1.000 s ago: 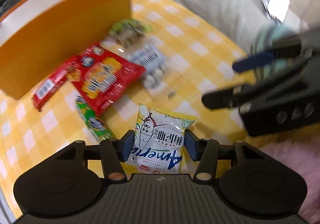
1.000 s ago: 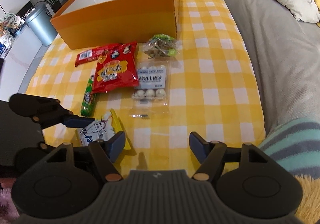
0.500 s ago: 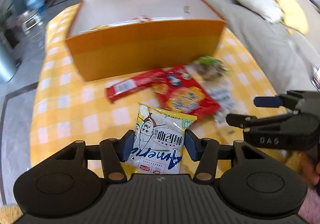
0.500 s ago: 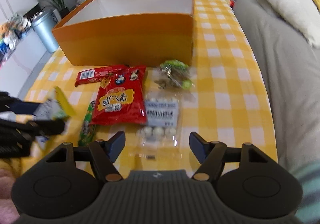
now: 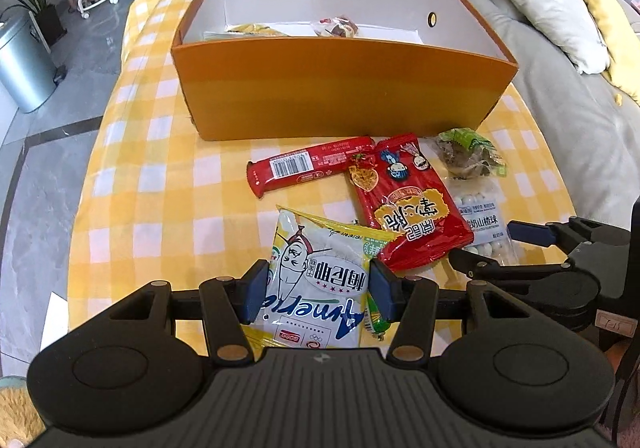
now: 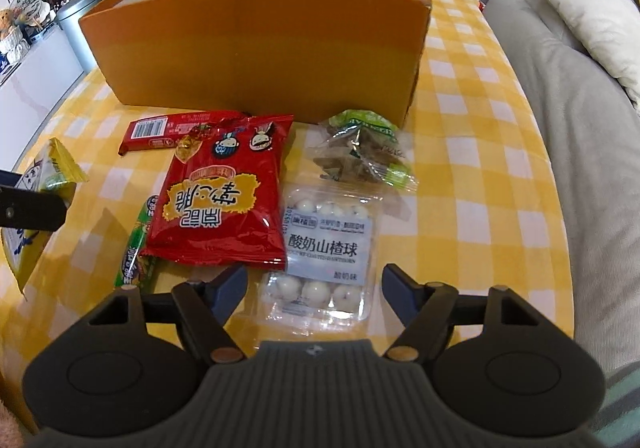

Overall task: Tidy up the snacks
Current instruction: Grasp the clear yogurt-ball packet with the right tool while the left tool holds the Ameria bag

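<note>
White-and-yellow snack packet point(image 5: 316, 280) is sitting clamped in the left gripper point(image 5: 316, 290); the right gripper point(image 6: 314, 284), jaws apart, is hovering over the hawthorn-ball pack point(image 6: 324, 248), orange box point(image 6: 256, 47) at twelve o'clock.

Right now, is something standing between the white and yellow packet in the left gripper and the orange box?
The white and yellow packet, held in the left gripper, has only the near wall of the orange box ahead; it must clear that. The red bar lies flat below.
</note>
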